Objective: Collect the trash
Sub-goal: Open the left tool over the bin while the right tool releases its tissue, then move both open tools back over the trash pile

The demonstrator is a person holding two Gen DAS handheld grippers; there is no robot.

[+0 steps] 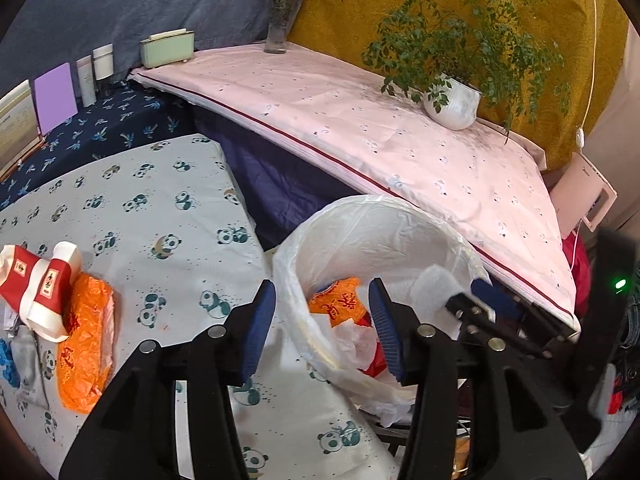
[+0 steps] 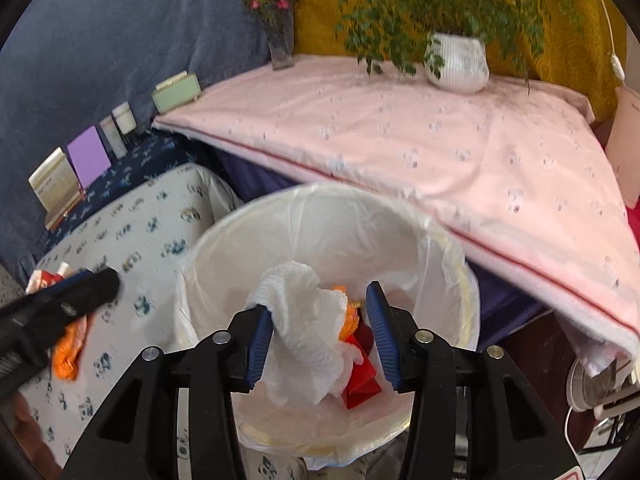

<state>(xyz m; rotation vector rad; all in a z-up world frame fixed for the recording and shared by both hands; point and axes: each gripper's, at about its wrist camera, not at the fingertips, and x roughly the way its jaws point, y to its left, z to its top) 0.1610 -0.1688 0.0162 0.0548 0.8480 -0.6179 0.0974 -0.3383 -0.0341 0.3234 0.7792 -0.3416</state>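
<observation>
A bin with a white plastic liner stands beside the panda-print table. It holds an orange wrapper, a red piece and white paper. My left gripper is open over the bin's near rim with nothing between its pads. My right gripper hangs over the bin mouth, open. A crumpled white tissue sits between its jaws and clings to the left pad, clear of the right one. A red-and-white packet, an orange wrapper and a grey scrap lie on the table.
Behind the bin runs a pink-covered surface with a potted plant and a flower vase. A green box, bottles and a purple card line the back left. Cables and a device sit at right.
</observation>
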